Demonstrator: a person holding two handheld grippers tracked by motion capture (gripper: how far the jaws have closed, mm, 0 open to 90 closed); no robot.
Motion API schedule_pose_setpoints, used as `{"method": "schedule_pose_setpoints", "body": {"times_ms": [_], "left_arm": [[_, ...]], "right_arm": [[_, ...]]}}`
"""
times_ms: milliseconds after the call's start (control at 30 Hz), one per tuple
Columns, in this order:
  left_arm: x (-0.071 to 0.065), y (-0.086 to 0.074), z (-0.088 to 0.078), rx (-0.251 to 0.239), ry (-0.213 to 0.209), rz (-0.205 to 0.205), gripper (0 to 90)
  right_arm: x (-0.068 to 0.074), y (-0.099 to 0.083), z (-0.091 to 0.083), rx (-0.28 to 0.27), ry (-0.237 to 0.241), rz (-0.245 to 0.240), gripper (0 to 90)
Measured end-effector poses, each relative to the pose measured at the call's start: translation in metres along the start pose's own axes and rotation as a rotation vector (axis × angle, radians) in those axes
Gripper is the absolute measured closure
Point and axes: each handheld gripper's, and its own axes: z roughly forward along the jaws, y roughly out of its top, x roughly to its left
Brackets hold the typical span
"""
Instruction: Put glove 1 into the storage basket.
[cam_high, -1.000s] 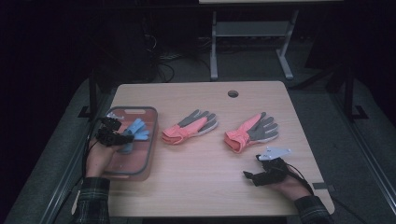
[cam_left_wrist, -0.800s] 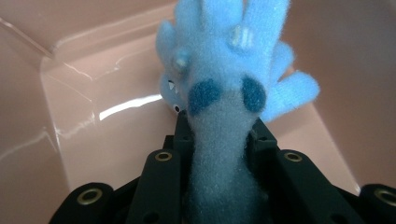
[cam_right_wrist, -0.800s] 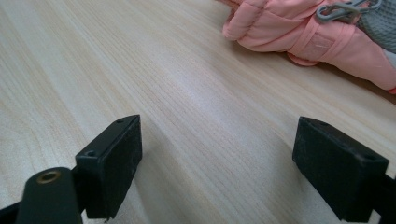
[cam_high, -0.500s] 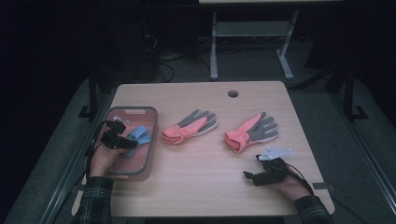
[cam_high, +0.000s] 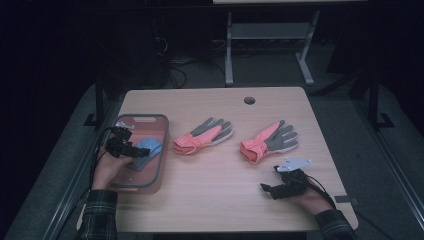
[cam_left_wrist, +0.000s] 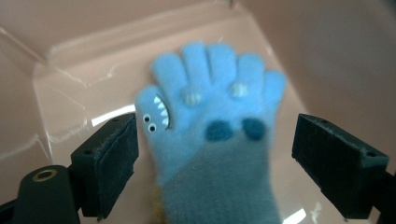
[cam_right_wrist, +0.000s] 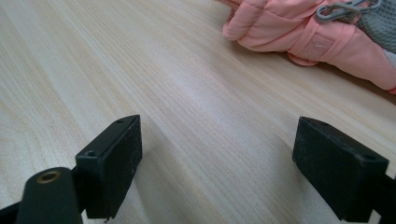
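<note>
Blue glove (cam_left_wrist: 212, 135) lies flat in pink tray (cam_high: 150, 121), w/ left gripper (cam_left_wrist: 215, 154) jaws just opened wide either side, not pressing it. Right gripper (cam_high: 267, 188), wide open & empty, rests on desk (cam_high: 215, 180) near right pink-grey glove (cam_high: 269, 142).

Bare tabletop (cam_high: 210, 185) before 2 gloves (cam_high: 269, 141)

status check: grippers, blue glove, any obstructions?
Left gripper just opened, blue glove lying loose between jaws in tray. Right gripper open, empty. Nothing blocking.
</note>
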Motion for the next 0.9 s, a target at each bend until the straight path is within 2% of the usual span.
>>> {"method": "schedule_pose_setpoints", "body": {"times_ms": [67, 200, 467, 733, 900], "left_arm": [[-0.002, 0.002, -0.005, -0.021, -0.004, 0.0, 14.1], [-0.011, 0.008, -0.016, -0.058, -0.039, 0.015, 14.1], [-0.042, 0.022, -0.028, -0.116, -0.114, 0.064, 14.1], [-0.075, 0.028, -0.026, -0.132, -0.195, 0.11, 14.2], [-0.101, 0.033, -0.021, -0.133, -0.236, 0.144, 14.2]], "right_arm": [[0.0, 0.0, 0.0, 0.0, 0.0, 0.0, 15.6], [0.0, 0.0, 0.0, 0.0, 0.0, 0.0, 15.6], [0.0, 0.0, 0.0, 0.001, -0.001, 0.0, 14.5], [-0.002, 0.0, 0.001, 0.005, -0.001, -0.002, 13.2], [-0.002, 0.0, 0.001, 0.005, -0.002, -0.002, 13.2]]}}
